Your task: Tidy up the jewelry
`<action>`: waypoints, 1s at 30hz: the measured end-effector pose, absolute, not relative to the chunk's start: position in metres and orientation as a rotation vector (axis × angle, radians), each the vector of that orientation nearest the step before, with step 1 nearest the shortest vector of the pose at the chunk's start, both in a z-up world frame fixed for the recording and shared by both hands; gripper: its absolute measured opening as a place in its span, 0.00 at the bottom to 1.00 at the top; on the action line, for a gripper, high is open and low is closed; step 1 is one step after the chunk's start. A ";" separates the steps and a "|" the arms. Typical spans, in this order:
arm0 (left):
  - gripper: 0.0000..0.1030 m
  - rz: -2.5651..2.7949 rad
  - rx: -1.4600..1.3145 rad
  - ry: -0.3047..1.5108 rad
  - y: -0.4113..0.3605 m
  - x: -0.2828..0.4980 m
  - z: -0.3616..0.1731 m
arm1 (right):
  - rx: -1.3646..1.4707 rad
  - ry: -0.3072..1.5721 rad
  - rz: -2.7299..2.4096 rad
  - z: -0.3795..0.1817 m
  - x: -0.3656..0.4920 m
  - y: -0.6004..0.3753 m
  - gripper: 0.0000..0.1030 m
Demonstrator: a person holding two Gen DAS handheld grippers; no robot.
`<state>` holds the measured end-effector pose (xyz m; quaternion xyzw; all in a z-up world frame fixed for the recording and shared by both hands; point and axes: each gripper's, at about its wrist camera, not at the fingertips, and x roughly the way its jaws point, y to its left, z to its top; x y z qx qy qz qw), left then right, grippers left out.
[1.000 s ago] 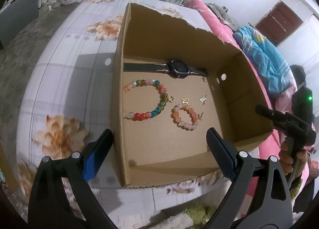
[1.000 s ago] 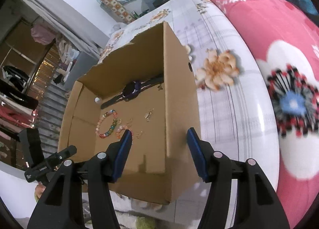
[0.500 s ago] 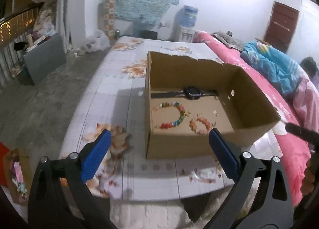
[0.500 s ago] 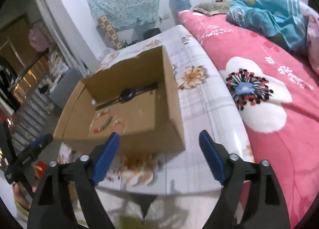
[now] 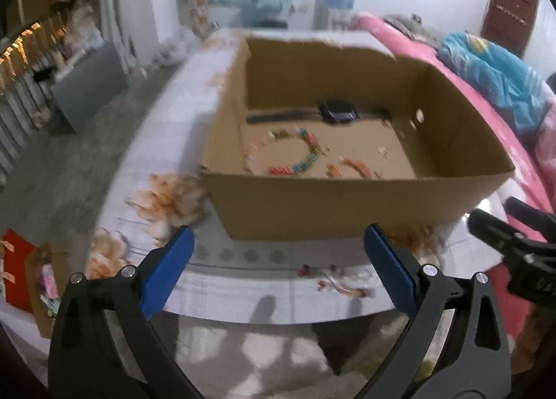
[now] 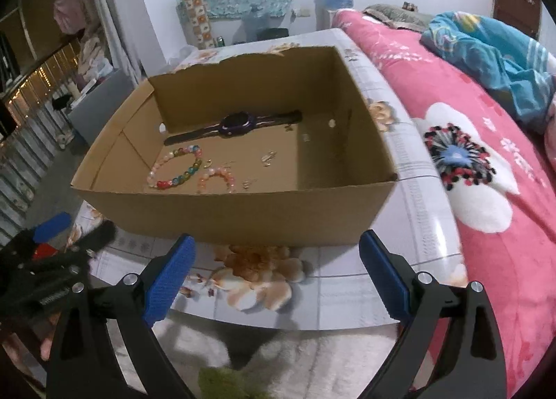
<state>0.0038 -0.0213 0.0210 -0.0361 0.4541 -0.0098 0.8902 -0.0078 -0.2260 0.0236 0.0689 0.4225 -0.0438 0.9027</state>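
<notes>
White walls are being shown behind a flower-print table point(image 6: 410, 225), on which a cardboard box point(image 6: 243, 215) is being carried near the front edge. Along the box's far wall a watch point(image 6: 237, 123) is lying; two bead bracelets point(image 6: 177, 169) are resting nearer. Both the left gripper point(image 5: 278, 274) and right gripper point(image 6: 276, 275) are being held apart, empty, before the box

Floral-patterned table point(image 6: 410, 211) carries an open cardboard box point(image 6: 243, 215).

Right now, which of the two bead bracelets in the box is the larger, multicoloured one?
The multicoloured bracelet, lying left of the small pink-orange bracelet inside the cardboard box; its loop is wider, with red, blue and green beads.
</notes>
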 end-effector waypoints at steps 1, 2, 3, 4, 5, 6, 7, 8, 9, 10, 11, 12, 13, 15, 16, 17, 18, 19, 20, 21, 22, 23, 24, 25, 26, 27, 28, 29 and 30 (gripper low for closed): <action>0.92 -0.023 -0.078 0.960 -0.023 0.006 0.019 | 0.139 0.882 -0.090 0.021 -0.006 -0.224 0.90; 0.92 -0.021 -0.075 0.966 -0.025 0.007 0.018 | 0.139 0.889 -0.088 0.020 -0.005 -0.223 0.90; 0.92 -0.027 -0.066 0.971 -0.028 0.007 0.018 | 0.141 0.893 -0.085 0.019 -0.004 -0.223 0.90; 0.92 -0.032 -0.059 0.973 -0.029 0.006 0.018 | 0.144 0.896 -0.081 0.017 -0.004 -0.223 0.90; 0.92 -0.033 -0.044 0.977 -0.032 0.006 0.018 | 0.146 0.898 -0.080 0.017 -0.003 -0.223 0.90; 0.92 -0.031 -0.033 0.980 -0.035 0.007 0.018 | 0.146 0.901 -0.081 0.016 -0.003 -0.223 0.90; 0.92 -0.023 -0.019 0.983 -0.037 0.007 0.018 | 0.150 0.902 -0.086 0.015 -0.003 -0.224 0.90; 0.92 -0.020 -0.010 0.986 -0.039 0.008 0.019 | 0.156 0.903 -0.086 0.015 -0.004 -0.225 0.90; 0.92 -0.017 0.000 0.989 -0.041 0.008 0.019 | 0.164 0.906 -0.086 0.014 -0.004 -0.227 0.90; 0.92 -0.014 0.004 0.986 -0.042 0.008 0.020 | 0.169 0.908 -0.086 0.014 -0.003 -0.228 0.90; 0.92 -0.011 0.006 0.985 -0.044 0.008 0.021 | 0.174 0.907 -0.087 0.014 -0.003 -0.229 0.90; 0.92 -0.007 0.009 0.987 -0.045 0.009 0.022 | 0.175 0.906 -0.090 0.014 -0.004 -0.230 0.90; 0.92 -0.005 0.011 0.990 -0.046 0.010 0.022 | 0.174 0.906 -0.092 0.014 -0.003 -0.231 0.90; 0.92 -0.009 0.012 0.992 -0.048 0.011 0.023 | 0.174 0.903 -0.097 0.015 -0.004 -0.232 0.90; 0.92 -0.008 0.012 0.993 -0.049 0.011 0.023 | 0.172 0.901 -0.097 0.016 -0.005 -0.233 0.90; 0.92 -0.006 0.013 0.994 -0.049 0.012 0.023 | 0.169 0.900 -0.095 0.017 -0.005 -0.232 0.90; 0.92 -0.003 0.018 0.992 -0.050 0.011 0.024 | 0.168 0.899 -0.094 0.017 -0.006 -0.232 0.90; 0.92 -0.004 0.020 0.990 -0.050 0.012 0.024 | 0.167 0.897 -0.096 0.018 -0.006 -0.232 0.90; 0.92 -0.003 0.024 0.990 -0.051 0.012 0.024 | 0.166 0.897 -0.098 0.018 -0.006 -0.232 0.90; 0.92 -0.003 0.025 0.992 -0.052 0.012 0.024 | 0.167 0.897 -0.098 0.018 -0.006 -0.233 0.90; 0.92 -0.002 0.026 0.993 -0.052 0.012 0.024 | 0.169 0.898 -0.097 0.018 -0.006 -0.233 0.90; 0.92 -0.001 0.026 0.993 -0.052 0.012 0.025 | 0.170 0.898 -0.097 0.018 -0.006 -0.233 0.90; 0.92 0.000 0.025 0.993 -0.052 0.012 0.025 | 0.170 0.897 -0.098 0.018 -0.006 -0.233 0.90; 0.92 0.001 0.025 0.995 -0.052 0.013 0.025 | 0.171 0.897 -0.098 0.018 -0.006 -0.233 0.90; 0.92 0.002 0.024 0.996 -0.052 0.013 0.024 | 0.171 0.898 -0.099 0.018 -0.006 -0.233 0.90; 0.92 0.003 0.021 1.000 -0.053 0.014 0.024 | 0.170 0.898 -0.099 0.018 -0.006 -0.234 0.90; 0.92 0.002 0.017 1.004 -0.052 0.015 0.024 | 0.169 0.897 -0.099 0.018 -0.006 -0.234 0.90; 0.92 0.003 0.015 1.005 -0.052 0.015 0.023 | 0.169 0.898 -0.098 0.018 -0.005 -0.234 0.90; 0.92 0.004 0.014 1.007 -0.052 0.016 0.023 | 0.168 0.898 -0.099 0.018 -0.005 -0.234 0.90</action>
